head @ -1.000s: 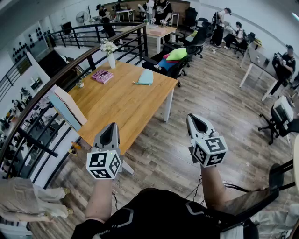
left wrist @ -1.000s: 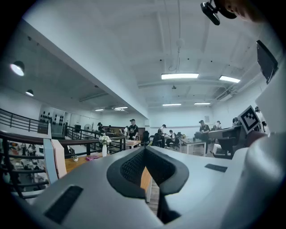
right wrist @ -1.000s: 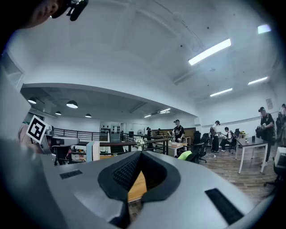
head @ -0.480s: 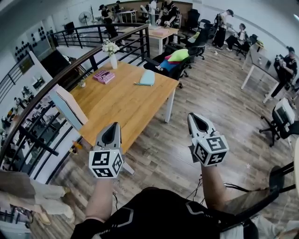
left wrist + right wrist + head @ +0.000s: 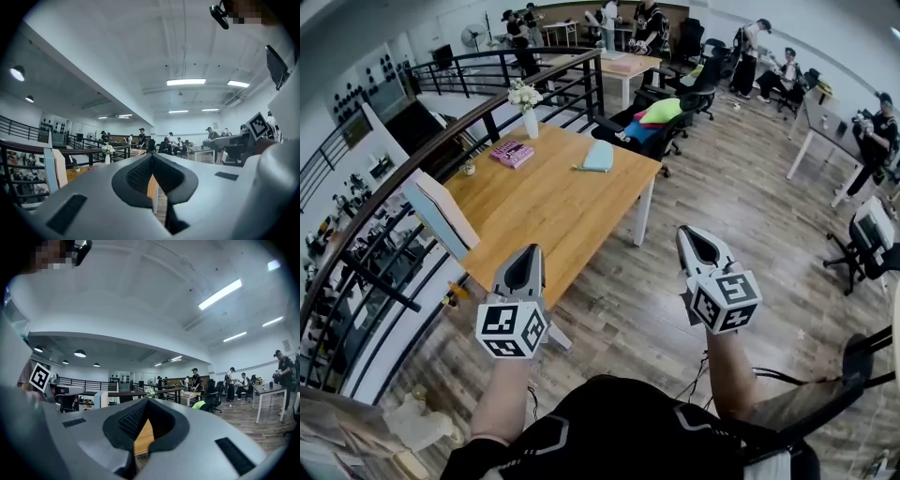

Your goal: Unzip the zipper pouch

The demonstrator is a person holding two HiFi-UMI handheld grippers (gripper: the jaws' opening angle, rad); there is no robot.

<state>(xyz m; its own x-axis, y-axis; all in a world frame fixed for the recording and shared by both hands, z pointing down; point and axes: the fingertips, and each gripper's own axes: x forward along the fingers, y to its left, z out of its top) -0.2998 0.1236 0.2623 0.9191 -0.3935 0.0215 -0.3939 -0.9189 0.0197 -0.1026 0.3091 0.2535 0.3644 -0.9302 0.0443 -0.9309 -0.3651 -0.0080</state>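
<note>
A light blue zipper pouch [image 5: 598, 156] lies flat near the far right edge of the wooden table [image 5: 534, 211], several steps ahead of me. Both grippers are held level in the air, short of the table and far from the pouch. My left gripper [image 5: 525, 251] hangs over the table's near corner with its jaws shut and nothing between them. The right gripper [image 5: 689, 232] is over the plank floor to the right of the table, also shut and empty. In the left gripper view [image 5: 152, 156] and the right gripper view [image 5: 147, 401] the pads meet.
On the table are a pink book [image 5: 513, 153], a vase of white flowers [image 5: 528, 101] and a small jar [image 5: 468, 169]. A white board [image 5: 441, 217] leans at its left edge. A dark railing [image 5: 412, 155] runs along the left. Office chairs [image 5: 661, 117] stand beyond; people sit at far desks.
Both grippers have stayed where they were, still shut. The head view has shifted slightly, and the person below the railing at the lower left has moved mostly out of frame.
</note>
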